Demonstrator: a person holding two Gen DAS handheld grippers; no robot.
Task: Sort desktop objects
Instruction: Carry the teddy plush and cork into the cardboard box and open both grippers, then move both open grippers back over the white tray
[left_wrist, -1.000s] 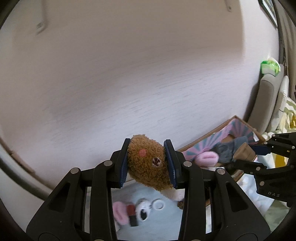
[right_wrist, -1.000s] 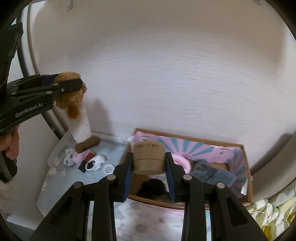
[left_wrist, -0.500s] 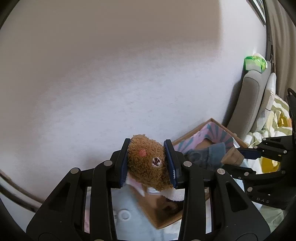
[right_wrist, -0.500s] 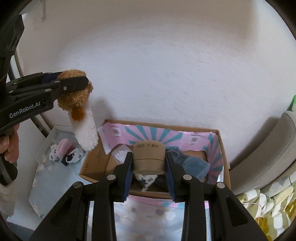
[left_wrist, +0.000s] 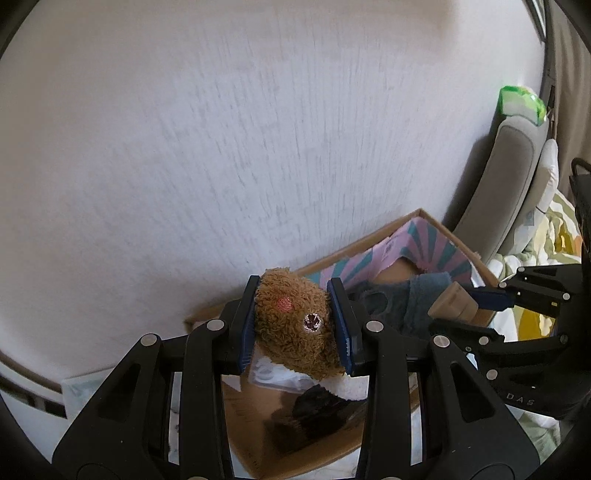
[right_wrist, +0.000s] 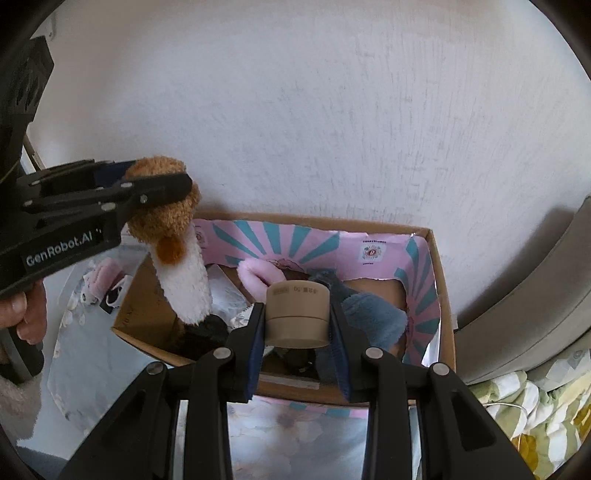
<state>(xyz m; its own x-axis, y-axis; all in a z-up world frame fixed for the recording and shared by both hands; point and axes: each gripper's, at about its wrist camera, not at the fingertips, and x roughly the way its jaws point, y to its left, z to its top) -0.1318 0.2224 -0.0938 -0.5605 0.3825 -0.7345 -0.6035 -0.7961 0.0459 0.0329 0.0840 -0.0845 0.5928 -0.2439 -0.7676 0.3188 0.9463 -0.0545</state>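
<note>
While we hold both loads over the cardboard box (right_wrist: 439, 280), its inside already has a grey cloth (right_wrist: 373, 314) and a pink plush (right_wrist: 258, 275). Our left gripper (left_wrist: 295, 325), jaws easing open, pinches the brown plush (left_wrist: 295, 325); our right gripper (right_wrist: 297, 328) clamps the tan jar (right_wrist: 297, 314). Small toys (right_wrist: 103, 291) remain on the desk (right_wrist: 110, 369) left of the box.

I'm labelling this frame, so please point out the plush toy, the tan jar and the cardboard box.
plush toy (left_wrist: 291, 325): left wrist view, on its brown head.
tan jar (right_wrist: 297, 314): right wrist view, on its side wall.
cardboard box (right_wrist: 445, 295): right wrist view, on its right wall.
</note>
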